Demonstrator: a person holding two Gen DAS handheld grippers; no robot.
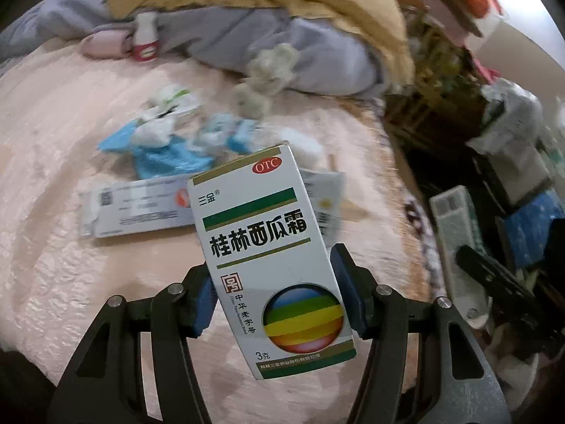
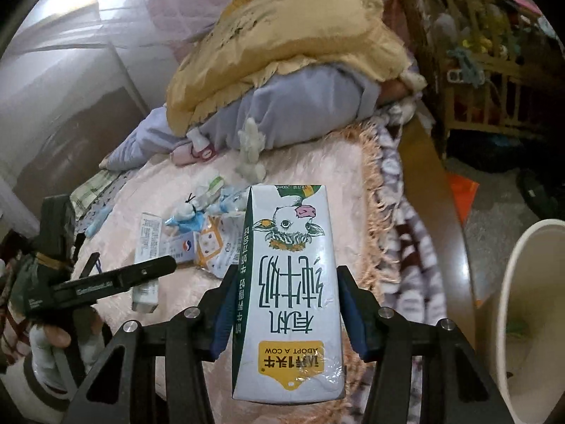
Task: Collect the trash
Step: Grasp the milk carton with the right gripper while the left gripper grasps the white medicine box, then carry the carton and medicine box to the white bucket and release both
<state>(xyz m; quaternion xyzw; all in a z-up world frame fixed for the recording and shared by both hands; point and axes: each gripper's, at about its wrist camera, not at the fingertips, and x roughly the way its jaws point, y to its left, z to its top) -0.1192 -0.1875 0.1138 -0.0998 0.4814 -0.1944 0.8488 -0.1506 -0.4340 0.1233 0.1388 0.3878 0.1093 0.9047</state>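
Observation:
My left gripper [image 1: 273,286] is shut on a white medicine box [image 1: 268,247] with green stripes and a rainbow ball, held above the pink bed cover. My right gripper [image 2: 282,304] is shut on a white milk carton [image 2: 293,282] with an upside-down cow picture. On the bed lie more trash: a flat white box [image 1: 137,208], blue and white wrappers [image 1: 166,145], a small red-labelled bottle [image 1: 144,40]. They also show in the right wrist view: wrappers [image 2: 197,212], a white tube box [image 2: 148,247]. A beige bin [image 2: 529,318] stands at the right.
A yellow quilt [image 2: 282,42] and a grey garment [image 2: 300,106] are piled at the far end of the bed. A wooden shelf [image 2: 487,56] with clutter stands to the right. The left gripper tool [image 2: 106,282] shows at the left of the right wrist view.

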